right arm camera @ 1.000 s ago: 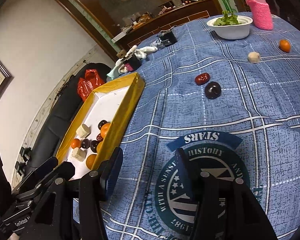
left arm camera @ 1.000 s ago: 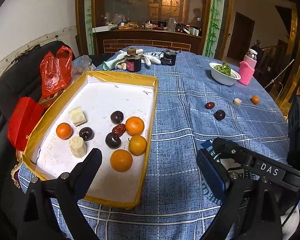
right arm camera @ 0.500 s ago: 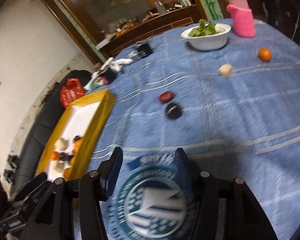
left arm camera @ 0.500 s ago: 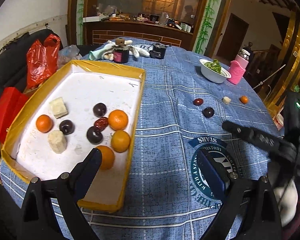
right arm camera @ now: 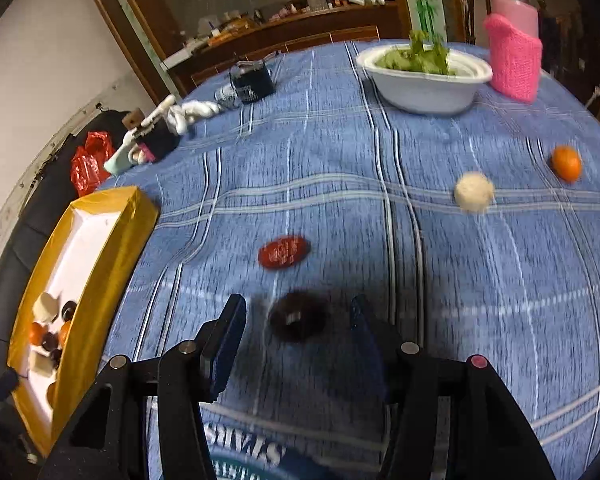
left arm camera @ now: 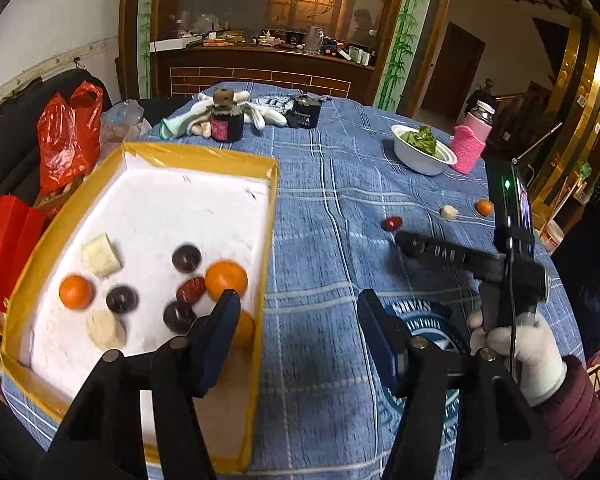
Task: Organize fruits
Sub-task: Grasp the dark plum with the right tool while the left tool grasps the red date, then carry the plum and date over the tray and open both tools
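A yellow-rimmed white tray (left arm camera: 274, 216) on the blue tablecloth holds several oranges, dark plums, a red date and pale chunks. My left gripper (left arm camera: 298, 316) is open and empty, beside the tray's near right rim. My right gripper (right arm camera: 296, 324) is open, its fingers on either side of a dark plum (right arm camera: 298, 316) on the cloth, not touching it. Beyond it lie a red date (right arm camera: 284, 251), a pale chunk (right arm camera: 474, 191) and an orange (right arm camera: 566, 162). The right gripper also shows in the left wrist view (left arm camera: 404, 240), covering the plum.
A white bowl of greens (right arm camera: 424, 74) and a pink-sleeved bottle (right arm camera: 514, 50) stand at the far right. A dark jar (left arm camera: 227, 120), gloves (left arm camera: 260, 110) and a black box (left arm camera: 305, 110) sit at the far edge. Red bags (left arm camera: 66, 136) lie left of the tray.
My right gripper has moved forward across the table and now straddles the dark plum. My left gripper has shifted right, away from over the tray, and stays open.
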`<state>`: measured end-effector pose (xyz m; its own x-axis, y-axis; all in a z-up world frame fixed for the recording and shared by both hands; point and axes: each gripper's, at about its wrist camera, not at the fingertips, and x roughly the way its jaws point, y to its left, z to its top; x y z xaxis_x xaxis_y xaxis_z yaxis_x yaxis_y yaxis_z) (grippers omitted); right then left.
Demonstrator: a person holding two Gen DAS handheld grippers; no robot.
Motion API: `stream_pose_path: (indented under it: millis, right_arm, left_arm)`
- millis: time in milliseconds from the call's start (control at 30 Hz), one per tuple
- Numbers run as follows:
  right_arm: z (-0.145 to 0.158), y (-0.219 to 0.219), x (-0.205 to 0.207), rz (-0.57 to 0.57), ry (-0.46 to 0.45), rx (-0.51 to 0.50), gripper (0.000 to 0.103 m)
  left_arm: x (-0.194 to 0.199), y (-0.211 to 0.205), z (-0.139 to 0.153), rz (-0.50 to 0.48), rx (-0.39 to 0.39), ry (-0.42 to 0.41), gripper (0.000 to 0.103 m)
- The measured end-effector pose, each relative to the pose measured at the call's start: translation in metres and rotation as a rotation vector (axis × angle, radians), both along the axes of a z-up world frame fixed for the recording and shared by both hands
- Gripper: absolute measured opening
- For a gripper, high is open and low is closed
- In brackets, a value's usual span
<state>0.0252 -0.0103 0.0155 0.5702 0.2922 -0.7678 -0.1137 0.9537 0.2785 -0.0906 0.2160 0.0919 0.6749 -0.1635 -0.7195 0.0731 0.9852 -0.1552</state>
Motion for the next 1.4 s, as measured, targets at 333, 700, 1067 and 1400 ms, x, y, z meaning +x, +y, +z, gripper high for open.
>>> stream_pose_path:
  millis: [333, 700, 1067, 1400]
  right_arm:
    - [0.008, -0.028, -0.015, 0.004, -0.040, 0.083, 0.029]
    - [0.004, -0.092, -0.021, -0.129, -0.022, 0.281, 0.029]
    - [0.012, -0.082, -0.023, -0.101, -0.060, 0.261, 0.030]
    - [0.009, -0.076, -0.022, -0.042, -0.059, 0.334, 0.030]
  left_arm:
    - [0.057, -0.046, -0.004, -0.124, 0.025, 0.043, 0.063]
    - [0.143, -0.136, -0.054, -0.288, 0.130, 0.127, 0.063]
    - [0.161, -0.157, -0.080, -0.321, 0.191, 0.144, 0.023]
    - [0.114, -0.082, -0.029, -0.183, -0.022, 0.082, 0.023]
